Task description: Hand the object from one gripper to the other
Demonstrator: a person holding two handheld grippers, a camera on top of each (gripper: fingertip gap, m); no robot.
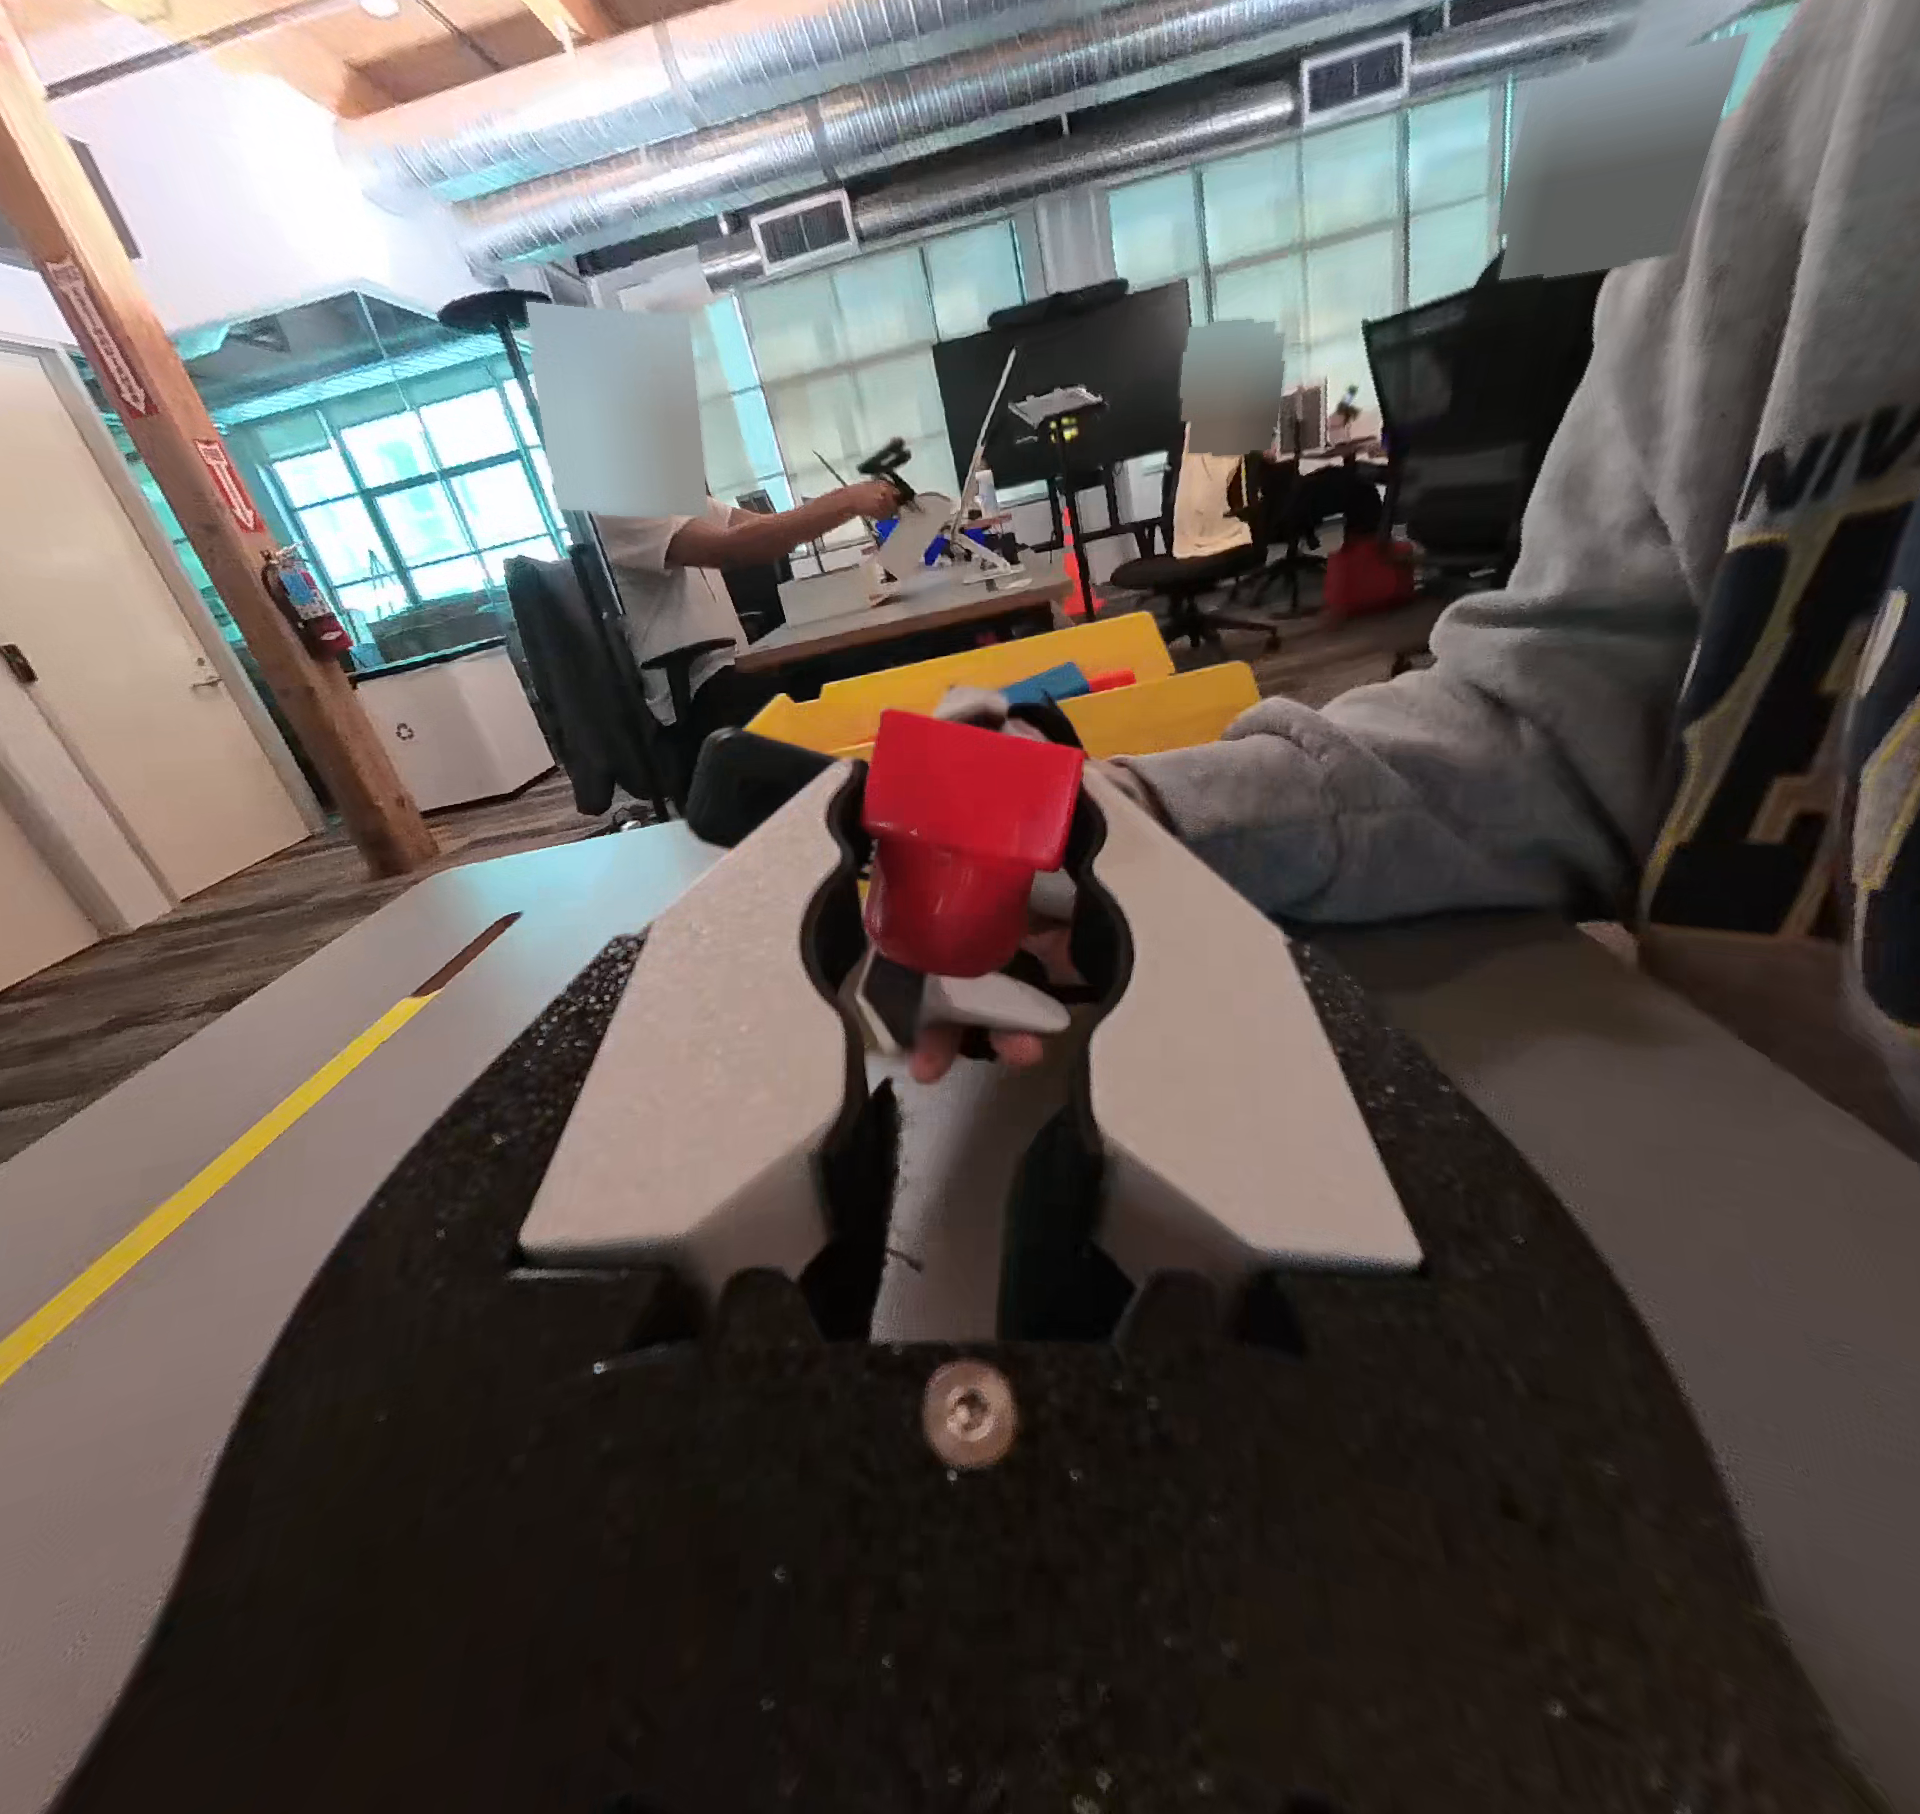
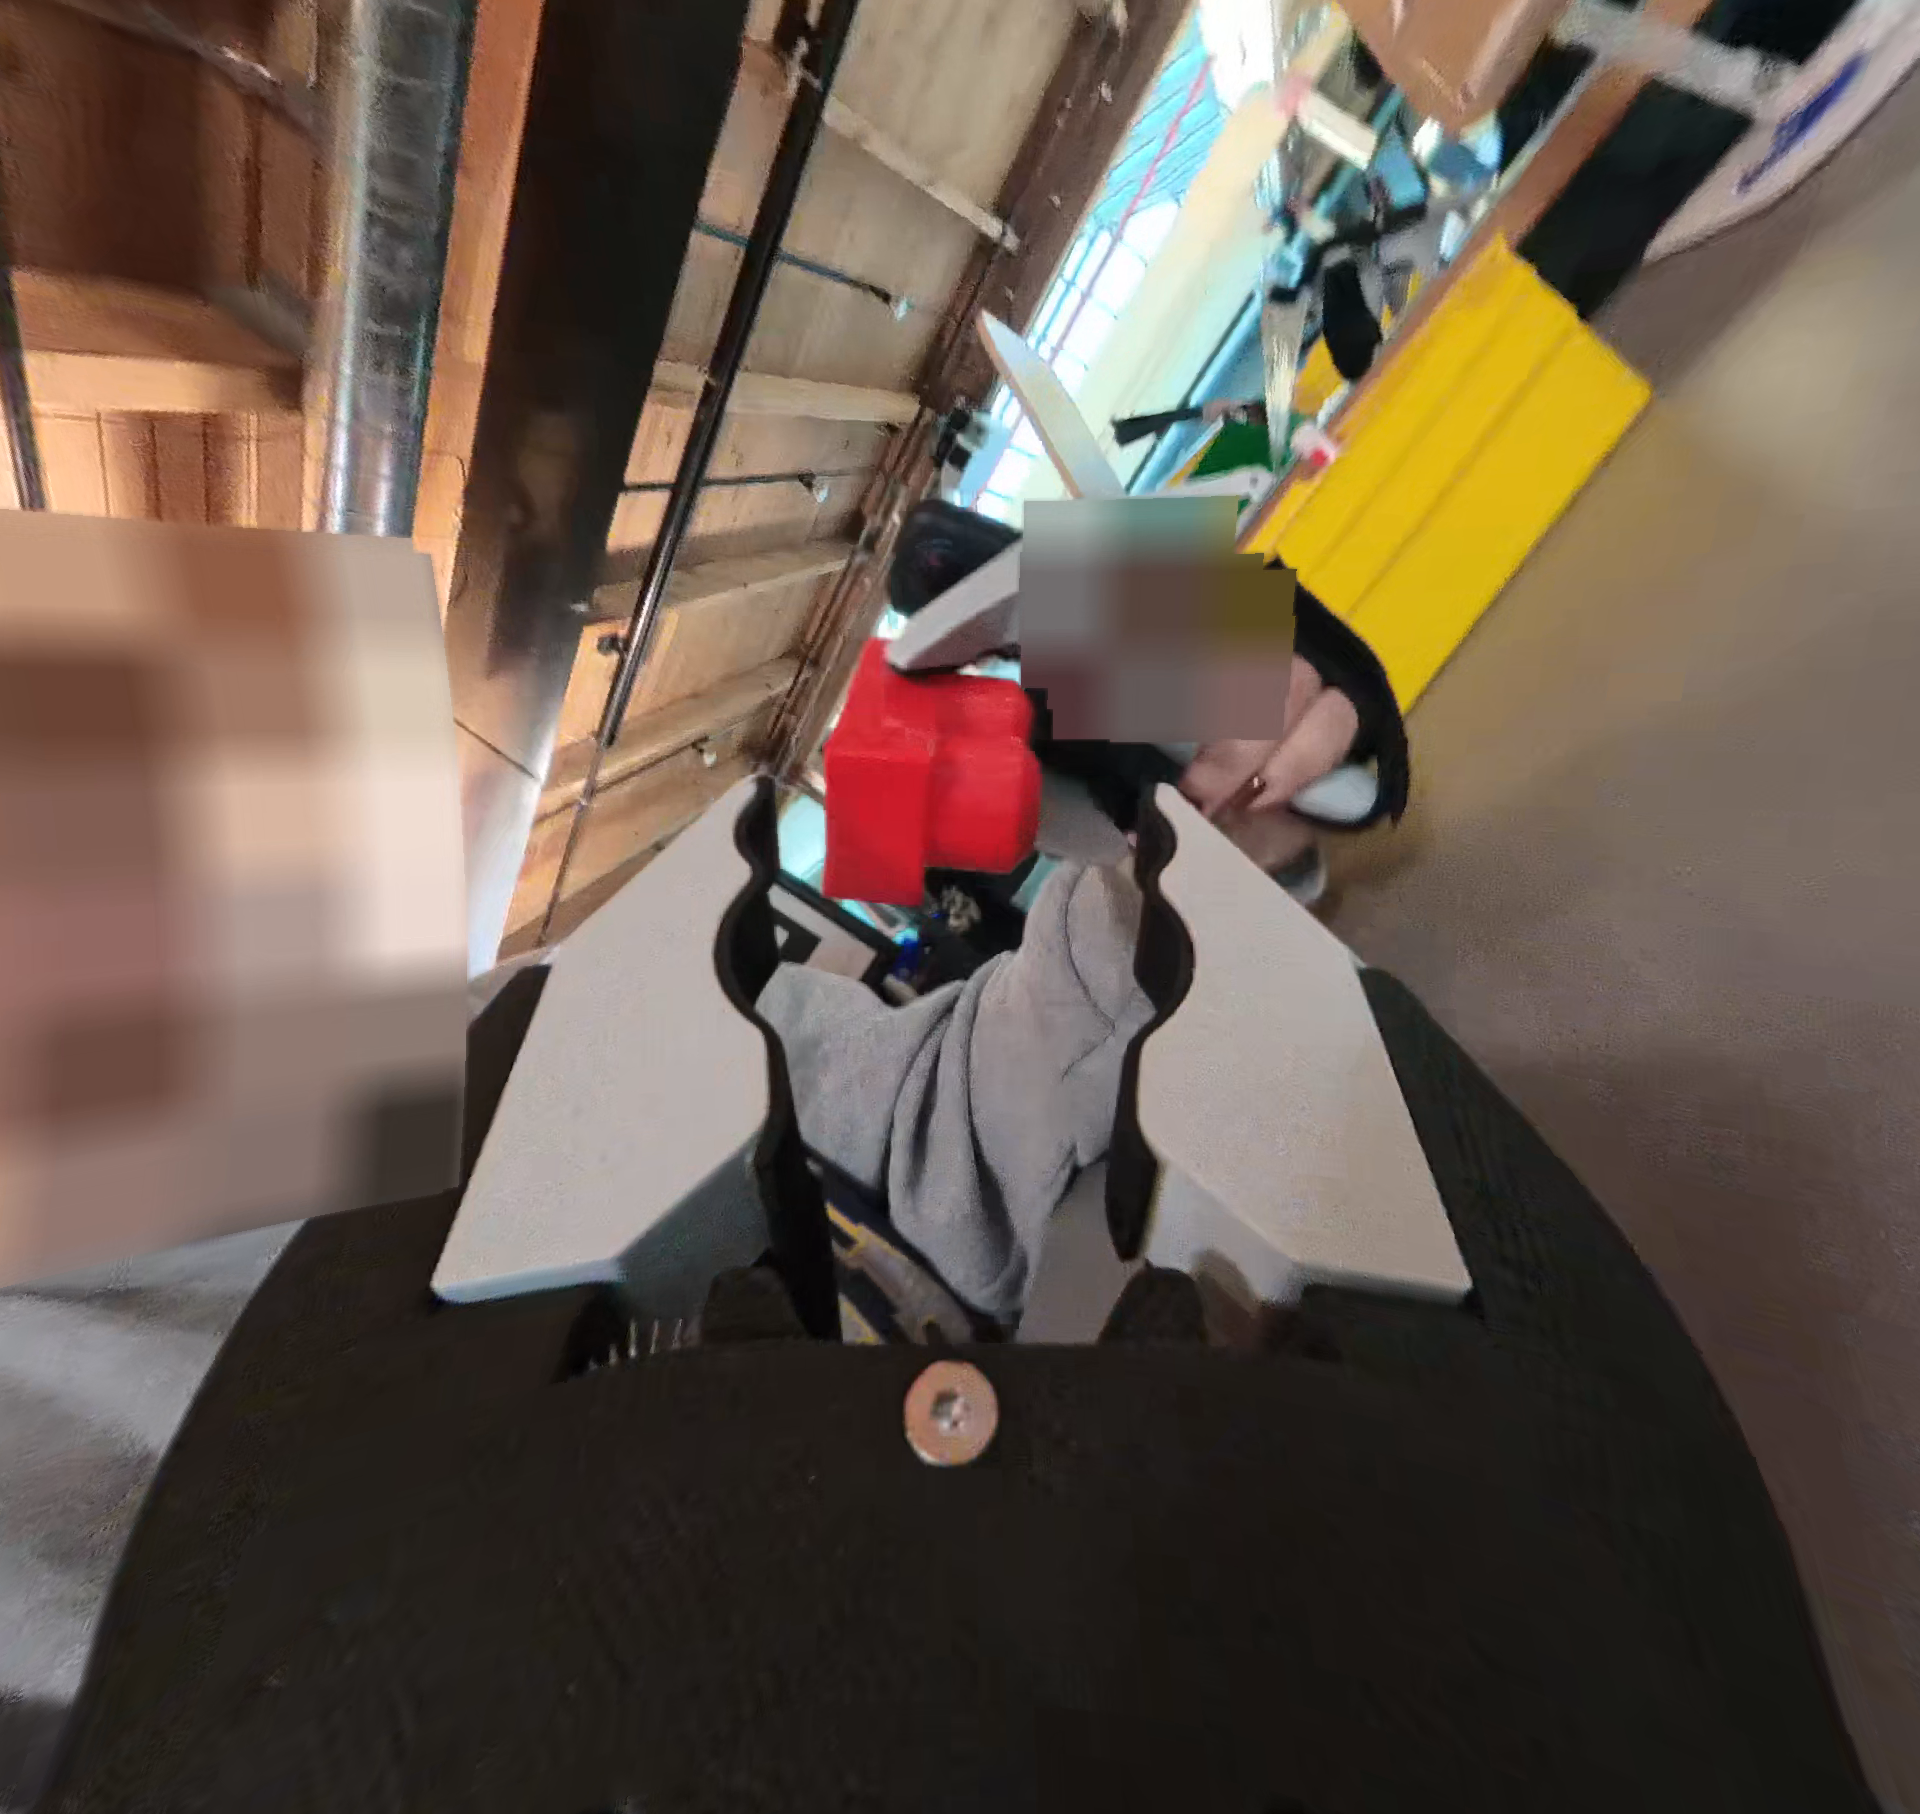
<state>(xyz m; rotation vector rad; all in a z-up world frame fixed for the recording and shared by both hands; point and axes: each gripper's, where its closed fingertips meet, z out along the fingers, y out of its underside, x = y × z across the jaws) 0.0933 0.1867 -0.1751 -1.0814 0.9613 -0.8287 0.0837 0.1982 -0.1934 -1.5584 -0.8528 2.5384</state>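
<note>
The red block [image 1: 971, 834] (a square cap on a round stub) sits between the tips of the left gripper [image 1: 971, 808], whose jaws are closed against its sides, lifted above the grey table [image 1: 312, 1089]. Just beyond the block, the yellow bin [image 1: 1143, 704] stands on the table. The right gripper [image 2: 951, 814] has its jaws spread wide and empty, the red block just past their tips.

The left gripper [image 1: 971, 808] sits at the centre of its frame, fingers closed on something. The right gripper [image 2: 956, 814] at mid-frame has fingers spread apart. A grey-sleeved arm [image 1: 1507, 767] crosses the right of the frame.
</note>
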